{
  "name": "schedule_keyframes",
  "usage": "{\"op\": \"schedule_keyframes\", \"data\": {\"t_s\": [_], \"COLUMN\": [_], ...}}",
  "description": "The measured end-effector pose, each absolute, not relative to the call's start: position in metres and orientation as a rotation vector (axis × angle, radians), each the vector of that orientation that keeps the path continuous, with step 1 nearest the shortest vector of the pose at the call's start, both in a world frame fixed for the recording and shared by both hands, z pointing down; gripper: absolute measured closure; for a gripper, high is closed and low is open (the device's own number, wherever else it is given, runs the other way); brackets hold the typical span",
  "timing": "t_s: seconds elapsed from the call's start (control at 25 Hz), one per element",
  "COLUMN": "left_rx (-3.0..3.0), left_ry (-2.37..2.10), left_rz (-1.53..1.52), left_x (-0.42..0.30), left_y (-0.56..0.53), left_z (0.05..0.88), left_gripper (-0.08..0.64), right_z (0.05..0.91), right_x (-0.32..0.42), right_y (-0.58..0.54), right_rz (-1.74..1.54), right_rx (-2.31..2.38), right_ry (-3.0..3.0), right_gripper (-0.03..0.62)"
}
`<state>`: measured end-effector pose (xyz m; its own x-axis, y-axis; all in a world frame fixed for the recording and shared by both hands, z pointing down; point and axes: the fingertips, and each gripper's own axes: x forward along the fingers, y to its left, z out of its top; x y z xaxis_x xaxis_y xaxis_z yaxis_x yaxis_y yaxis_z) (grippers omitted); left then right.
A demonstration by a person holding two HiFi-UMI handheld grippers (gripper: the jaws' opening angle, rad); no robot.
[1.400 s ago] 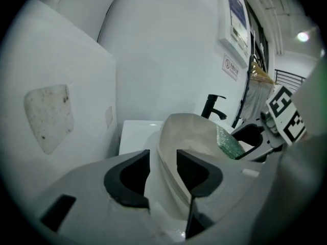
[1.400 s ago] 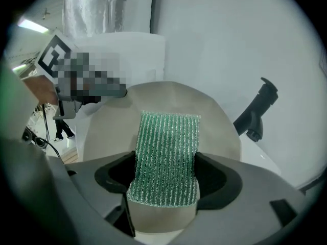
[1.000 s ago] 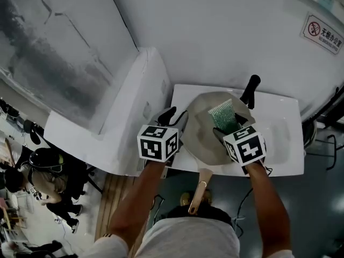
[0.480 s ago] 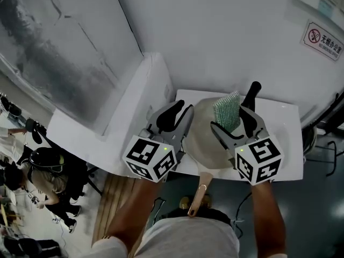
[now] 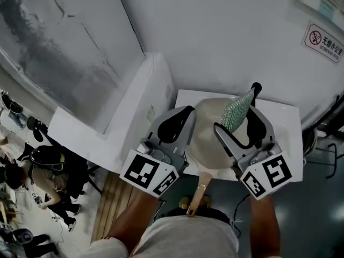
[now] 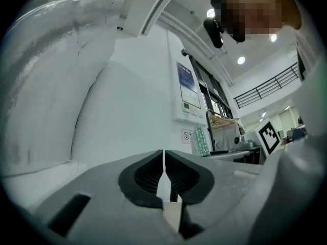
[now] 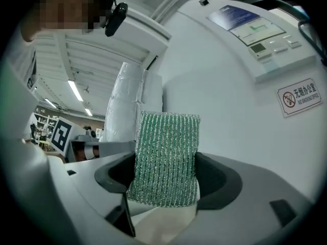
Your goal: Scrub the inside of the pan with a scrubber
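Note:
A cream pan lies on the white basin top, its wooden handle pointing toward me. My right gripper is raised over the pan's far side, shut on a green mesh scrubber. In the right gripper view the scrubber stands upright, pinched between the dark pads of that gripper. My left gripper hovers by the pan's left rim. Its jaws are closing, with nothing between them. In the left gripper view only a thin slit remains at this gripper.
A black upright part rises at the basin's back. A white padded slab slopes along the left. The white wall carries a no-smoking sign. People stand on the floor far below at left.
Both grippers have risen toward me and tilted upward. The scrubber has lifted off the pan's inside. The left jaws have gone from wide apart to almost touching.

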<state>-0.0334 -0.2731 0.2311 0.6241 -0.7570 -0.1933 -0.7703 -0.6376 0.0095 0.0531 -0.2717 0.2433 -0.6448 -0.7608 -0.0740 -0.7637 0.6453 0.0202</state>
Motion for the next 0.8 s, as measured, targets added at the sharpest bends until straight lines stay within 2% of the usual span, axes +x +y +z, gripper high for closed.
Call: {"op": "schedule_keyframes", "data": {"t_s": [0.8], "left_rx": [-2.718], "left_ry": [1.251], "left_rz": [0.325], "left_x": [-0.024], "left_y": [-0.240], "left_z": [0.222], "left_gripper": [0.545], "right_z": [0.235], "right_x": [0.061], "right_y": [-0.233], "right_rz": [0.135], "right_rx": [-1.227], "right_ry": [2.690], "right_gripper": [0.241]}}
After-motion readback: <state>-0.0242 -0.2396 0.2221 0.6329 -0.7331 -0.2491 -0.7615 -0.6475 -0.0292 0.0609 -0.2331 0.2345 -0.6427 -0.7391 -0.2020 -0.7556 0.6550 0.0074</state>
